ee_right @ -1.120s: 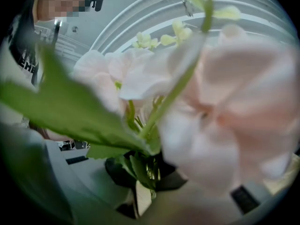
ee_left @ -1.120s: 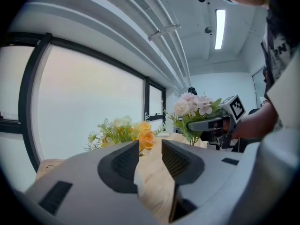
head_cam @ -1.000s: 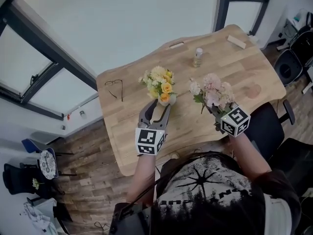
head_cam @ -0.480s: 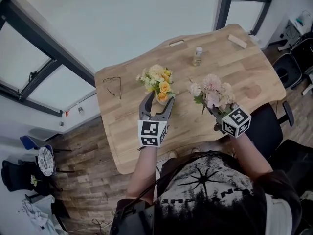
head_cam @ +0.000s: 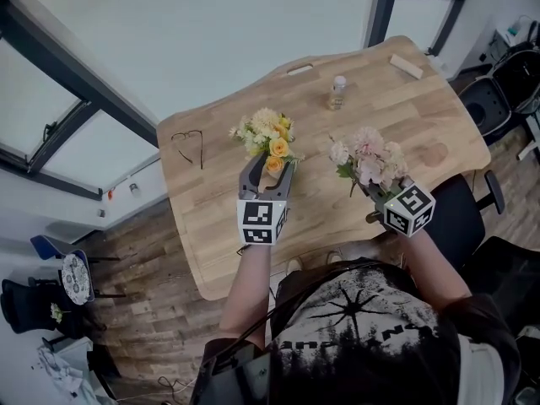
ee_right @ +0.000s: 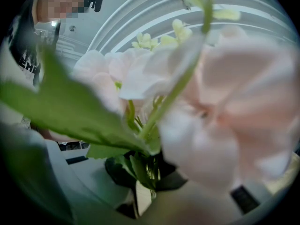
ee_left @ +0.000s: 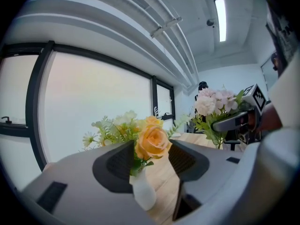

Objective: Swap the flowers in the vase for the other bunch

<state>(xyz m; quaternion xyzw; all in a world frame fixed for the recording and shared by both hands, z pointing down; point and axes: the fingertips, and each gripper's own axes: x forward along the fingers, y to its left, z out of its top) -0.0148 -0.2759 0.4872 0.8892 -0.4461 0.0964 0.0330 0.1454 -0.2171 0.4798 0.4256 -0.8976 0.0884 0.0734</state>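
Wooden table under a large window. The vase is small, white and narrow-necked, and it stands upright on the left half of the table, near the middle of the top. It holds the yellow bunch: pale cream and yellow blooms, feathery green sprigs, and one full orange-yellow rose hanging lowest on the near side, just above the vase mouth. The left gripper points at the vase from the near side with one jaw on each side of it. Its jaws have just been closing a little. In the left gripper view the vase neck sits close against the left pad, and bare wood shows between the vase and the right pad, so the jaws stand apart with no clamp on the vase. Whether the left pad actually touches cannot be told. The right gripper is held over the right half of the table, well apart from the vase, jaws closed tight on the green stems of the pink bunch. That bunch has soft pale-pink and white blooms and broad green leaves. It stands up out of the jaws and leans towards the far side, clear of the tabletop. In the right gripper view the blooms fill most of the frame, out of focus. On the far part of the table are a small bottle, a wooden block at the far right corner, and a pair of glasses at the left edge.
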